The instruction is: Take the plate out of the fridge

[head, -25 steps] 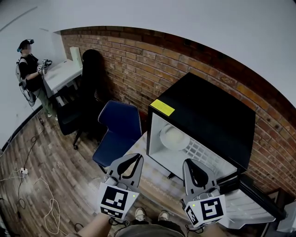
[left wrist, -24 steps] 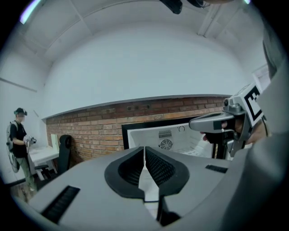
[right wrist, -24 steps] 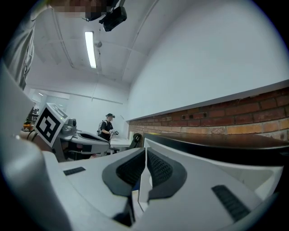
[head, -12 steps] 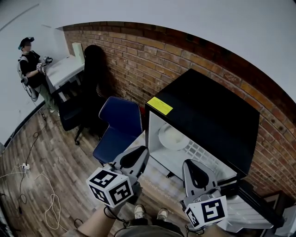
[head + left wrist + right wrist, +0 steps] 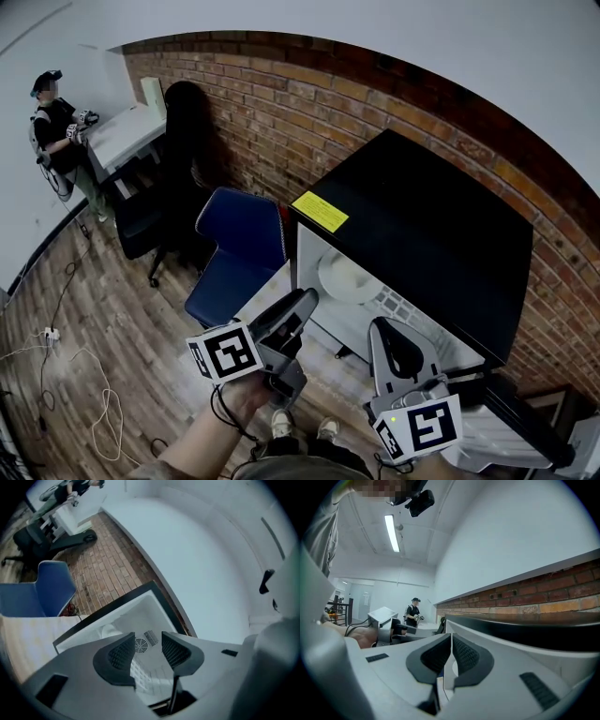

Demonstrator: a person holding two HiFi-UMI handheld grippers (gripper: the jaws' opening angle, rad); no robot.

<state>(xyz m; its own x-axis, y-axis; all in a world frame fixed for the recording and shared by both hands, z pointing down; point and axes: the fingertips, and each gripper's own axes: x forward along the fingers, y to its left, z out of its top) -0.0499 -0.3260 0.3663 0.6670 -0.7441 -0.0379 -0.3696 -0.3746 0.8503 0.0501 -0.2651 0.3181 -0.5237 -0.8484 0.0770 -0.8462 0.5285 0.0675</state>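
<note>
A small black fridge (image 5: pixel 422 225) stands open, its door (image 5: pixel 511 422) swung down to the lower right. A white plate (image 5: pixel 342 278) lies on the wire shelf inside, at the left. My left gripper (image 5: pixel 302 305) is rolled onto its side just in front of the opening, short of the plate. In the left gripper view its jaws (image 5: pixel 147 646) are opening with nothing between them, and the plate (image 5: pixel 110 631) shows beyond the left jaw. My right gripper (image 5: pixel 386 330) hovers before the fridge's lower edge, shut and empty (image 5: pixel 451 651).
A blue chair (image 5: pixel 239 248) stands left of the fridge against the brick wall (image 5: pixel 281 122). Farther left are a black chair (image 5: pixel 183 169), a white desk (image 5: pixel 127 136) and a person (image 5: pixel 52 122). Cables (image 5: pixel 56 375) lie on the wooden floor.
My left gripper has rolled onto its side and moved right and forward toward the fridge opening. The right gripper has hardly moved.
</note>
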